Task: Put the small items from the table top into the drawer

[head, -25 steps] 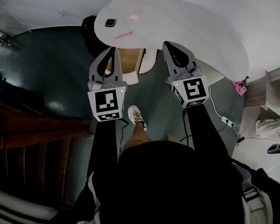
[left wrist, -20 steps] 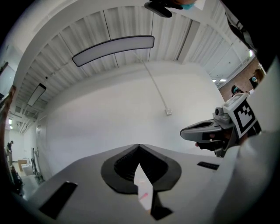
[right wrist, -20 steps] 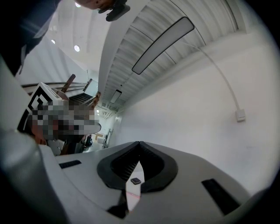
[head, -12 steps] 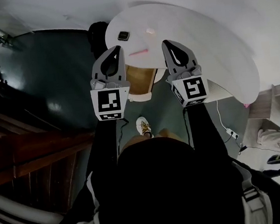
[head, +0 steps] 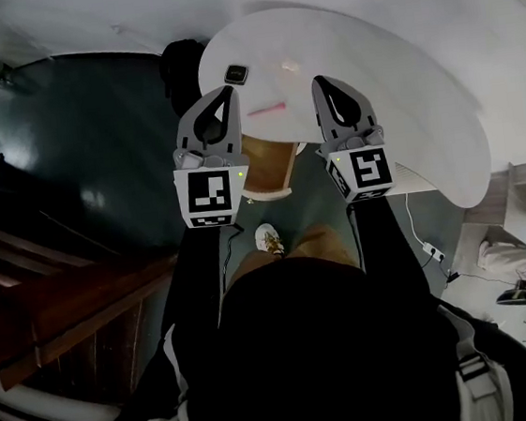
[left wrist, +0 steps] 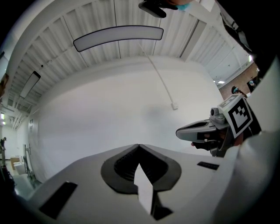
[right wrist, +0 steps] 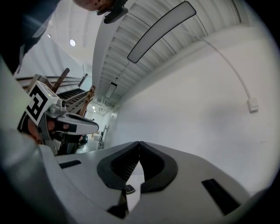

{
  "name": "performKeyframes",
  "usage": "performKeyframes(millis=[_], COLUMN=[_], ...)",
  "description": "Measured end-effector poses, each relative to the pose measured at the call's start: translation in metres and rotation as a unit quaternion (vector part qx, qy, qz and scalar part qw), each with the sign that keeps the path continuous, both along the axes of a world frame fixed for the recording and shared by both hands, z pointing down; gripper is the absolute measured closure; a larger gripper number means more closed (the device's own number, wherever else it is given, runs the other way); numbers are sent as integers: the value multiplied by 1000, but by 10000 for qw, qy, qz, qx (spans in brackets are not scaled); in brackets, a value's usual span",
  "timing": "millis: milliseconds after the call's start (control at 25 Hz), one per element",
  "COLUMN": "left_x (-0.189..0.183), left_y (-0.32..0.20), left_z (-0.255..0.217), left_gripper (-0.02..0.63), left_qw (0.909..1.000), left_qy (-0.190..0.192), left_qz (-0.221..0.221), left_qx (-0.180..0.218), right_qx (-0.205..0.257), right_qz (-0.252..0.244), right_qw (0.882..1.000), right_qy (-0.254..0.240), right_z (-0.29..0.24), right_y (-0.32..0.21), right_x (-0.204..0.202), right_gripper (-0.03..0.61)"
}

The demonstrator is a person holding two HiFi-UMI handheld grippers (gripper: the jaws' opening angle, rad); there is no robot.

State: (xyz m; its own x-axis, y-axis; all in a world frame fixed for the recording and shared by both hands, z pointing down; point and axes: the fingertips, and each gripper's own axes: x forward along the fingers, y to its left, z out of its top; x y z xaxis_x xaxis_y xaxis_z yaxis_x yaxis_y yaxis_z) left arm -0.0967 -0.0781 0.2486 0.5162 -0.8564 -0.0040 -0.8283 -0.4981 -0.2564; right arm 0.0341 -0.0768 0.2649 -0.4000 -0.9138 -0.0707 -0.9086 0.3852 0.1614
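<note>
While the person stands at the near side of the white rounded desk (head: pixel 400 85), both claws point away from the body, side by side and well apart from each other. The left claw (head: pixel 223 91) has its jaws pressed together, tip against tip, with nothing between them. The right claw (head: pixel 320 81) is in the same state: its jaws meet at the tips and pinch nothing. Each gripper view looks mostly at a plain white wall (left wrist: pixel 109 113), and each shows the other claw off to one side.

In the head view the claw tips overlap the near edge of the desk. Their height above it cannot be told.

Three small items lie on the left part of the desk top:
- A dark square item (head: pixel 236 73) lies near the left edge, just beyond the left claw's tips.
- A small pink item (head: pixel 290 65) lies to its right, apart from it.
- A thin pink stick (head: pixel 266 110) lies nearer the person, between the two claws in the head view.

No claw touches any of these items.

The drawer (head: pixel 268 152) stands open below the near edge of the desk, between the two claws. Its interior is wood-coloured. Its contents cannot be made out.

Below the drawer, one light shoe (head: pixel 266 239) rests on the dark floor (head: pixel 93 130). A wooden staircase (head: pixel 57 304) runs along the left side.
</note>
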Motion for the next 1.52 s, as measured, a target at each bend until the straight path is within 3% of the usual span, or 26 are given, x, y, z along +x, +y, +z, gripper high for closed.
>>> performKeyframes(millis=[760, 880, 1040, 1160, 1240, 1400, 1520], left_x=[28, 35, 48, 53, 58, 73, 78], left_y=[-56, -61, -64, -68, -70, -68, -65], left_z=[8, 17, 53, 92, 123, 188, 235], left_gripper=[600, 600, 600, 598, 597, 528, 515], left_qw=[9989, 9987, 9937, 9825, 9700, 9345, 8999], left_qy=[-206, -362, -831, -1307, -1676, -2421, -2954], left_qz=[-407, -259, 255, 594, 888, 1530, 1940], left_qx=[-118, -240, -707, -1185, -1522, -2113, -2553], right_qx=[36, 2, -67, -154, -248, -420, -489], right_qz=[-656, -628, -591, -561, -534, -423, -378], right_qw=[9978, 9980, 9982, 9983, 9983, 9981, 9979], right_qy=[39, -16, -91, -29, 52, 148, 193], right_z=[2, 4, 7, 14, 22, 36, 41], right_y=[-72, -80, -84, -83, -80, -78, -77], right_x=[9, 15, 22, 26, 30, 45, 54], right_gripper=[552, 552, 552, 552, 552, 552, 552])
